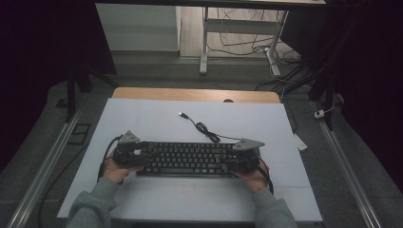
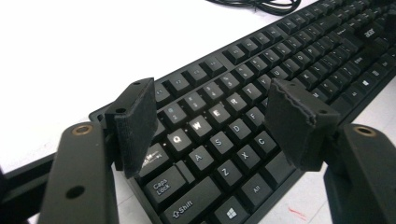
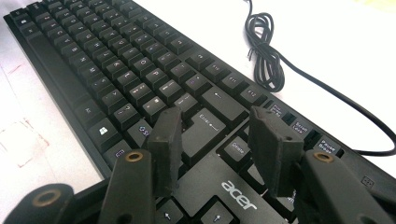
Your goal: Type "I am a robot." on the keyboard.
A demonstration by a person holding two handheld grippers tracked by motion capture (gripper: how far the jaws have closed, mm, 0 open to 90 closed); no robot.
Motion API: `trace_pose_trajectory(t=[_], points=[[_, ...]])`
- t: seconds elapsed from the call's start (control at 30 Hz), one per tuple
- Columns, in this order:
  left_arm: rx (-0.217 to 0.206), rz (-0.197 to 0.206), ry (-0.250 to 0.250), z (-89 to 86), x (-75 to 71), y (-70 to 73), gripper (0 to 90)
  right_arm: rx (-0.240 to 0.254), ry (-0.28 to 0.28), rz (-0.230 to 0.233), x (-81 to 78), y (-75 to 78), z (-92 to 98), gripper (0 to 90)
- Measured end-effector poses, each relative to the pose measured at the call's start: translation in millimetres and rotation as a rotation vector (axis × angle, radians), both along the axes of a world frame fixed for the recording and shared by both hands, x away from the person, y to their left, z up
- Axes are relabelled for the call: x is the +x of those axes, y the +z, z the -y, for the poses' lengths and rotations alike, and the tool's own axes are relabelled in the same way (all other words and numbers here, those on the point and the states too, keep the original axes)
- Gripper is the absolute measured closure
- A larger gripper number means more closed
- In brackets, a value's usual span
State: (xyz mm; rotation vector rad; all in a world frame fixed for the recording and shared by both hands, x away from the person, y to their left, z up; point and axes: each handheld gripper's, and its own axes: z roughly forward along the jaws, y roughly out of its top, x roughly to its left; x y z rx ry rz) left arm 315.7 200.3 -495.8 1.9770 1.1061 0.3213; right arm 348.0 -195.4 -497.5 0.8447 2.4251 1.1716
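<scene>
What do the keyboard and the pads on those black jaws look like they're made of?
The keyboard looks like matt black moulded plastic, with printed white legends and a faint sheen on the keycaps. The left gripper has pads that look like dark foam or soft rubber: dull, grainy, with ragged cut edges. The table seems smooth pale laminate, probably.

This looks like a lab or office workroom: a white-topped table [image 1: 142, 118] stands on grey carpet between metal floor rails [image 1: 43, 171], with a height-adjustable desk frame [image 1: 205, 42], loose cables [image 1: 247, 45] and dark curtains [image 1: 370, 71] behind.
</scene>
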Motion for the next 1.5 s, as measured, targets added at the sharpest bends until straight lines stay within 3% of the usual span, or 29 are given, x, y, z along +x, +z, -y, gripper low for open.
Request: trace_pose_trajectory(t=[0.27, 0.6, 1.1, 1.27, 1.5], points=[[0.005, 0.013, -0.055, 7.5, -2.9, 3.3, 32.7, 0.0, 0.002, -0.001, 0.1, -0.5, -0.4, 54.7], [0.006, 0.01, -0.087, 13.6, -4.8, 5.3, 26.6, -0.002, 0.001, -0.001, 0.2, -0.8, -0.5, 54.5], [0.023, 0.018, -0.196, 36.2, -13.1, 9.0, 28.1, -0.008, 0.001, -0.002, 0.1, -0.9, -0.8, 54.4], [0.032, 0.021, -0.231, 43.7, -15.8, 8.3, 34.4, -0.009, 0.001, -0.004, -0.3, -1.0, -1.4, 54.3], [0.04, 0.015, -0.282, 52.3, -18.9, 4.5, 56.0, -0.009, -0.002, -0.003, -0.3, -1.1, -1.4, 54.3]])
